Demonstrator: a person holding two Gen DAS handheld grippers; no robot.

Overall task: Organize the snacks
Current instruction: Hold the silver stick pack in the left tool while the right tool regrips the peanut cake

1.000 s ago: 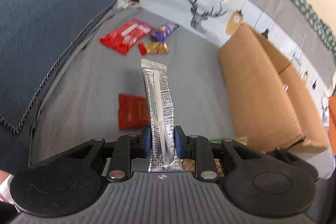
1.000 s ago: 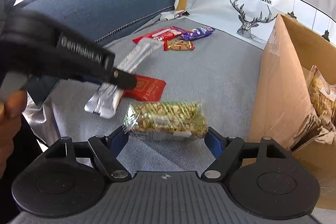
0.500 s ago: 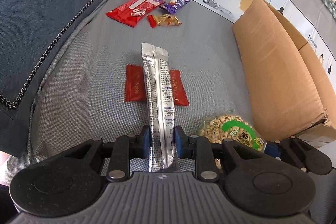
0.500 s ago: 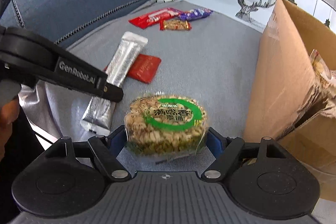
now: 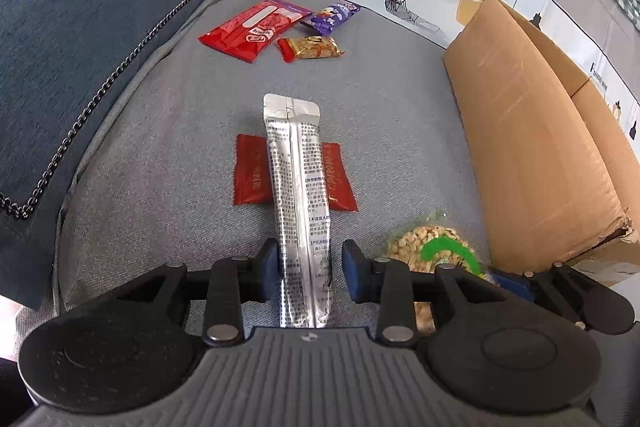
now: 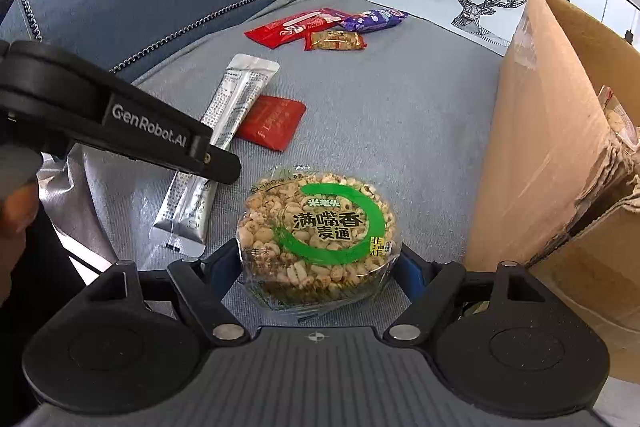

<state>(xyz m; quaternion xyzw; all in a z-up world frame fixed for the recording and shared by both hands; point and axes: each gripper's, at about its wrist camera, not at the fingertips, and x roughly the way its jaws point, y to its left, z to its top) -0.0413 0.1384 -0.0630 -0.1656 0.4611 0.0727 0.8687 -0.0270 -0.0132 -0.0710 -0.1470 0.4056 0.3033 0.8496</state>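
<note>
A long silver sachet lies on the grey sofa seat, across a flat red packet. My left gripper straddles its near end with the jaws apart and small gaps on both sides. In the right wrist view the sachet rests on the seat under the left gripper's arm. My right gripper is shut on a round puffed-grain snack pack with a green ring label, held just above the seat. That pack also shows in the left wrist view.
A cardboard box stands on the right, with a snack bag inside it. A red wrapper, a purple wrapper and a small bar lie at the back. The blue sofa backrest rises on the left.
My left gripper lowered the silver sachet onto the seat and opened off it. My right gripper tilted the round snack pack so that its label faces up and lowered it.
</note>
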